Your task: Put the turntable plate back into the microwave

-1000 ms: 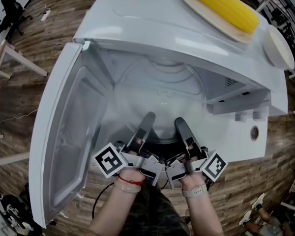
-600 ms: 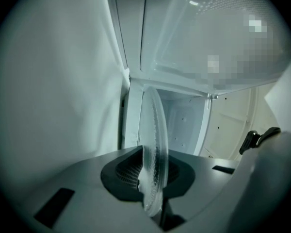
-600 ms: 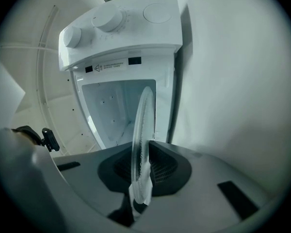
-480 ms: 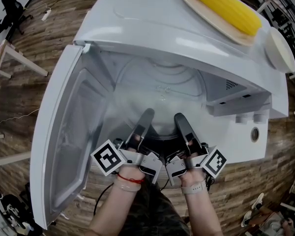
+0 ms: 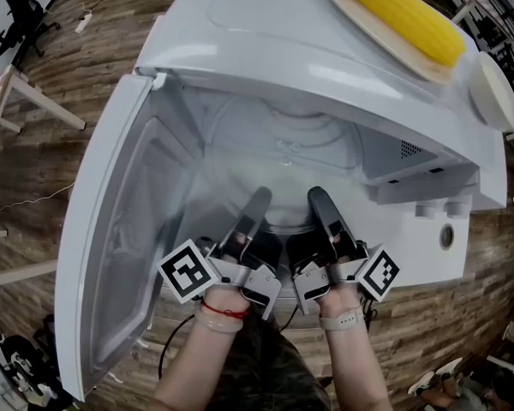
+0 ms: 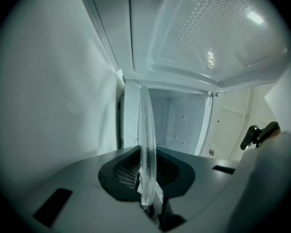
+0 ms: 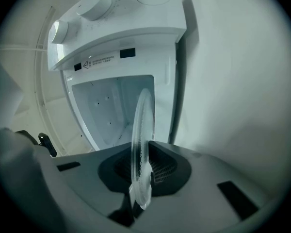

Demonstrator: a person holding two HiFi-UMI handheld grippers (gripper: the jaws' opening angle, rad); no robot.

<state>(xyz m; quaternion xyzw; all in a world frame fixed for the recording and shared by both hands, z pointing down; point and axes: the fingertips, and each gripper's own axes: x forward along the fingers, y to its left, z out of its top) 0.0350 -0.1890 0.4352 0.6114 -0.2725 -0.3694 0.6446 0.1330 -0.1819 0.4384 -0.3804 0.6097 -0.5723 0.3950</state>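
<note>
Left gripper [image 5: 259,202], right gripper [image 5: 319,200] clamp faint turntable plate [image 6: 146,135].

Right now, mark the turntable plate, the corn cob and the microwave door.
turntable plate [image 6: 146,130]: left gripper view, glass rim seen edge-on.
corn cob [image 5: 403,14]: head view, middle of the cob.
microwave door [image 5: 124,251]: head view, inner window panel.

White microwave [image 5: 265,32], clear turntable plate [image 5: 278,157], yellow corn [image 5: 403,11].
</note>
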